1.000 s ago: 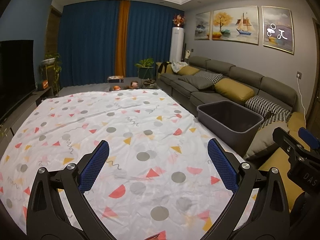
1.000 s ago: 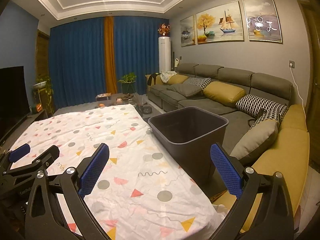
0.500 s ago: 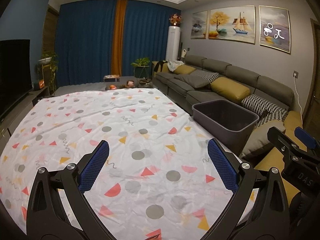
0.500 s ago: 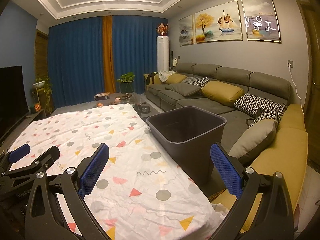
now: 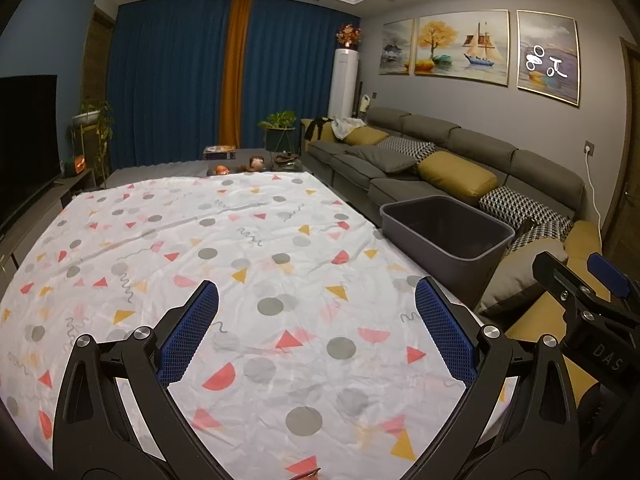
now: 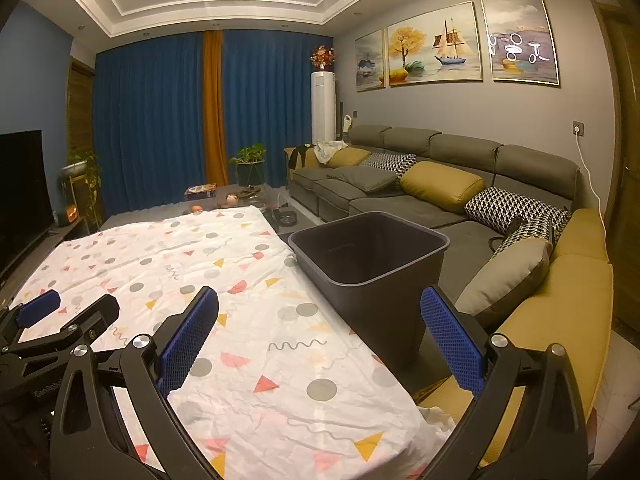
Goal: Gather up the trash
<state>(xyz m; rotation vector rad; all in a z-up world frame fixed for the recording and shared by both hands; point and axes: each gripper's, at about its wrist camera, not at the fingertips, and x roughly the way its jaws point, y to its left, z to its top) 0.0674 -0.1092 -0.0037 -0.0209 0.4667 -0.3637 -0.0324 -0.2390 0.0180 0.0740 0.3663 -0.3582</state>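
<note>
A dark grey bin (image 5: 447,234) stands at the right edge of a table covered with a white patterned cloth (image 5: 208,248); it also shows in the right wrist view (image 6: 368,256), and its inside looks empty. My left gripper (image 5: 316,320) is open and empty above the cloth's near part. My right gripper (image 6: 318,324) is open and empty, hovering over the cloth's right edge just in front of the bin. No trash shows on the cloth. The right gripper appears at the right of the left wrist view (image 5: 588,280).
A long grey sofa (image 6: 440,184) with yellow and patterned cushions runs along the right wall behind the bin. A TV (image 5: 24,152) stands at the left. A low table with small items (image 5: 248,164) lies beyond the cloth's far edge.
Both grippers have drifted slightly back and to the left; the bin sits a little further right in both views. Both grippers stay open.
</note>
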